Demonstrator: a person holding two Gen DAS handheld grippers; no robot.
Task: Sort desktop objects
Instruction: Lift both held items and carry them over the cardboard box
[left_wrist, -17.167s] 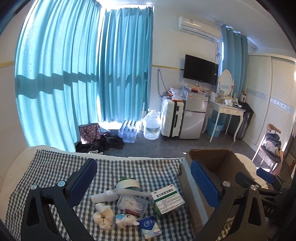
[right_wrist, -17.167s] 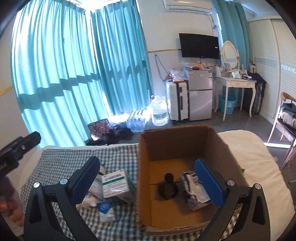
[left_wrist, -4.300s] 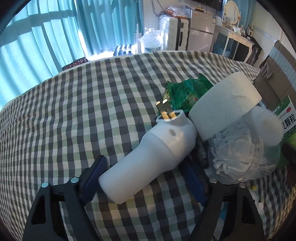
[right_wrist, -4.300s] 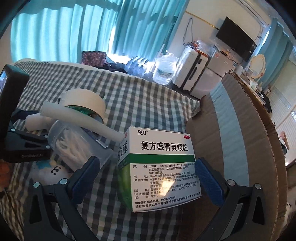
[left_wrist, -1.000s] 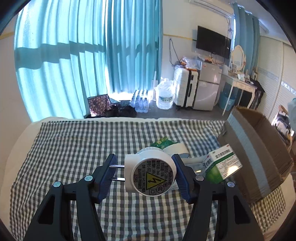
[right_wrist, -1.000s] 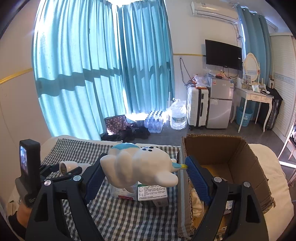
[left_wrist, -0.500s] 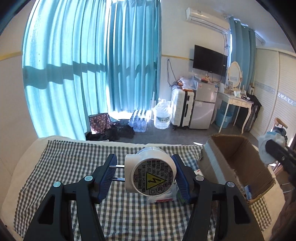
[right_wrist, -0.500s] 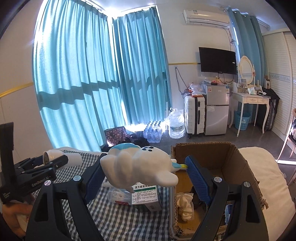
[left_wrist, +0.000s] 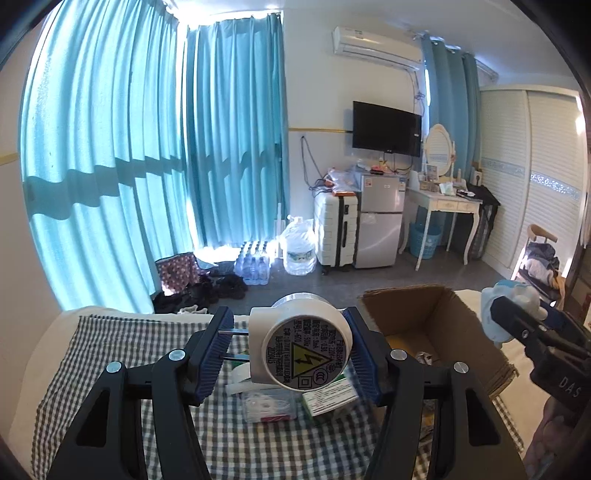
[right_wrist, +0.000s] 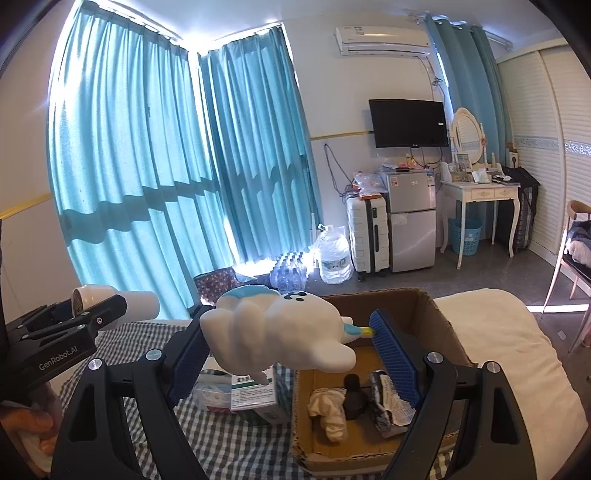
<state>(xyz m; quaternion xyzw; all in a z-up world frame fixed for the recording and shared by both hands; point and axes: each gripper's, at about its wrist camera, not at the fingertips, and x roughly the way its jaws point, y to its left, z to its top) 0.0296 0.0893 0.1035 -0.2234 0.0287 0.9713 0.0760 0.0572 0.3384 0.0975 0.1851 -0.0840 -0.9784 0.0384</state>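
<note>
My left gripper (left_wrist: 291, 349) is shut on a white plug-in device (left_wrist: 301, 356) with a round warning label, held high above the checked cloth (left_wrist: 110, 354). My right gripper (right_wrist: 284, 343) is shut on a white and blue plush toy (right_wrist: 275, 330), held above the left rim of the open cardboard box (right_wrist: 439, 321). The box (left_wrist: 436, 310) holds a white cloth (right_wrist: 328, 408), a black object (right_wrist: 352, 398) and a crumpled wrapper (right_wrist: 386, 404). A green and white medicine box (right_wrist: 255, 395) and a clear tub (left_wrist: 269, 400) lie on the cloth left of the box.
The cloth covers a white bed (right_wrist: 495, 328). Beyond it on the floor stand a suitcase (right_wrist: 367, 236), a small fridge (right_wrist: 410, 221), a water jug (right_wrist: 332, 254), bottled water (right_wrist: 290, 271) and a dressing table (right_wrist: 480, 194). Blue curtains (right_wrist: 166, 184) hang behind.
Both grippers have risen and pulled back a little with their objects still held. The box and the items on the cloth now sit lower in both views.
</note>
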